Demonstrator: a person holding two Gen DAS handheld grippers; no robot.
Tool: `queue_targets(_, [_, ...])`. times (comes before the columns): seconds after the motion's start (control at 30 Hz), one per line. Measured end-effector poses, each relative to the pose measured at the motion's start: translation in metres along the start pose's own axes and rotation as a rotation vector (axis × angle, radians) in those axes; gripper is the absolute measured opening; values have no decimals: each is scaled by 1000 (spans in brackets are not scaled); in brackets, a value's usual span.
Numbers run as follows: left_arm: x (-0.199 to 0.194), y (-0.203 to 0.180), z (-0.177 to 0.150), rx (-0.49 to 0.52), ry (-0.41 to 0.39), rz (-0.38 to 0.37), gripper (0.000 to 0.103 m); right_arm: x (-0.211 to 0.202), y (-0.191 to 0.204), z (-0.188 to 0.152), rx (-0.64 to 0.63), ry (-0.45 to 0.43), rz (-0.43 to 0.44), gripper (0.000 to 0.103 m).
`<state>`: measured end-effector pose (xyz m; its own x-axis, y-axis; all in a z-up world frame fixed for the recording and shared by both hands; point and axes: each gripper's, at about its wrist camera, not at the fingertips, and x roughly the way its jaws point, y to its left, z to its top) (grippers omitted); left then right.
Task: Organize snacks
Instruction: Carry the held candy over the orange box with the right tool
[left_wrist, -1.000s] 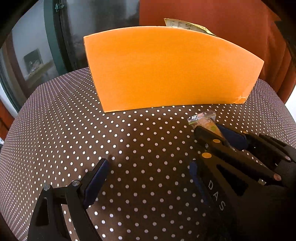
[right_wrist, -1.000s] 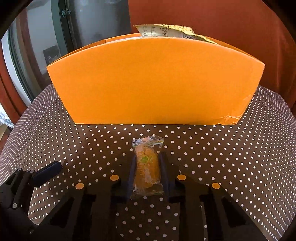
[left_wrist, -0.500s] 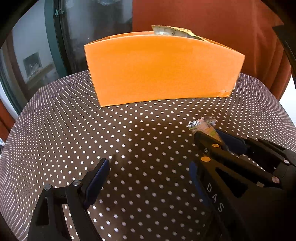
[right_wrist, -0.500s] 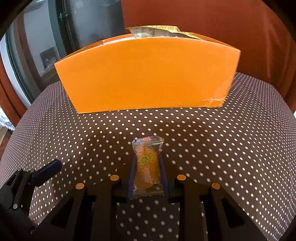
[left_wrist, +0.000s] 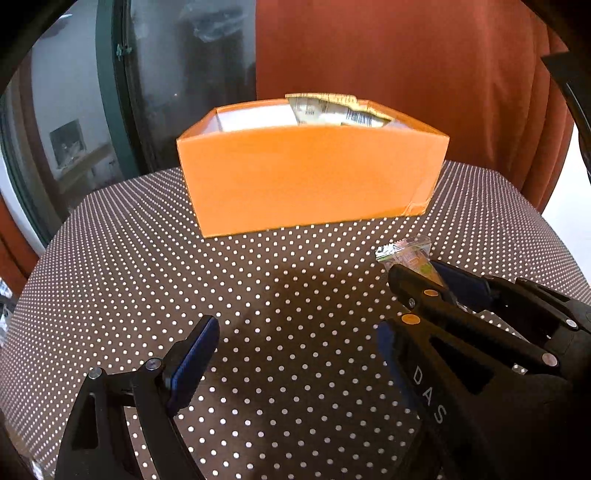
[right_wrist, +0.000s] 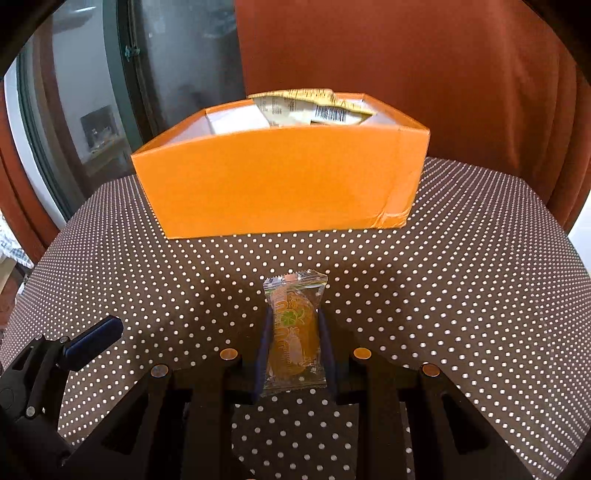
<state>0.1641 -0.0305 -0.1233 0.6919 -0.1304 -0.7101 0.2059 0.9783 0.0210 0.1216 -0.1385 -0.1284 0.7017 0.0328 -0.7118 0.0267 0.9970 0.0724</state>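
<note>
Here the right tongs (right_wrist: 294, 343) are clenched on a small clear-wrapped orange snack (right_wrist: 293, 338), the blue pads (right_wrist: 263, 350) pressing its two long sides while the crimped top edge sticks out ahead of the tips. The left tongs (left_wrist: 291, 354) hang released, with nothing between their pads, just beside the right pair and above the polka-dot counter (left_wrist: 147, 258).

Ahead stands the orange box (right_wrist: 280, 184), open at the top, with a white packet and a yellowish printed wrapper (right_wrist: 314, 107) already inside. The step in hand looks like carrying the snack into that box. To do it well, the grip should stay firm until the snack is clear over the near wall, then come down into the free space beside the packets. Letting go too soon would probably drop it on the counter; a low approach might knock the box's wall.
</note>
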Motion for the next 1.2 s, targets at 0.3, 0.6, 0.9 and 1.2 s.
queue_targets(0.3, [-36,-9,15,8,-72,14,89,-37,3,15,-10,-68,-3,28])
queue_targets(0.6, [-75,-9,39,13,-160,23,91,-78,8,40,-20,-162,8,28])
queue_targets(0.9, [-103,-9,63,20,-227,39,92,-100,6,68,-15,-233,15,28])
queue_targets(1.2, [-119,4,94,2,-307,59,93,-113,10,104,-15,-331,26,28])
